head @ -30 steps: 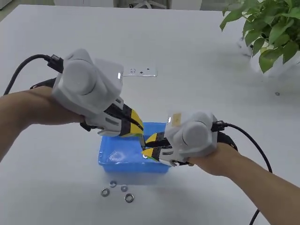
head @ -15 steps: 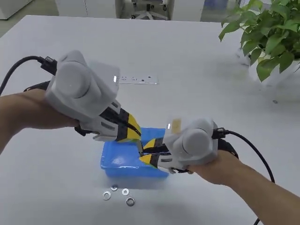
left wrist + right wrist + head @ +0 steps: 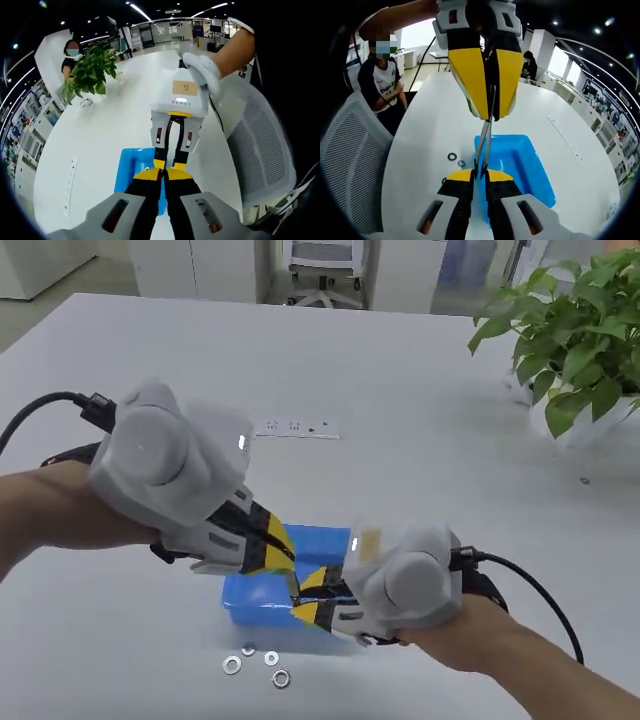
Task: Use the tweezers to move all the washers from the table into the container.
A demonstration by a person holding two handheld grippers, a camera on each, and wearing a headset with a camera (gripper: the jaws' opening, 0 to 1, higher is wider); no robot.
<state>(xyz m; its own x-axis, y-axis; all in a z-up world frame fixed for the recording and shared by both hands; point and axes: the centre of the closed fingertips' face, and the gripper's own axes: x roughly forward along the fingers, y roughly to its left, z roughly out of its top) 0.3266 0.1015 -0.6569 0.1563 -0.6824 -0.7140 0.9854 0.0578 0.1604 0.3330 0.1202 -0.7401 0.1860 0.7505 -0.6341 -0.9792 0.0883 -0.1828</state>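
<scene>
Washers: we count four, loose on the table nearest us, just off the box's front wall at its 7 o'clock.
Right gripper: it comes in from 4 o'clock over the box's near edge. Its jaws are pressed close on the tweezer tips.
Tweezers: they bridge the two grippers, tips toward the right gripper.
Left gripper: it comes in from 10 o'clock and faces the right one. Its jaws are clamped on the tweezers' back end.
Box: blue and open-topped, under both grippers. We cannot see inside.
Socket strip: at 12 o'clock, well beyond the box.
Plant: at 2 o'clock, far off.
</scene>
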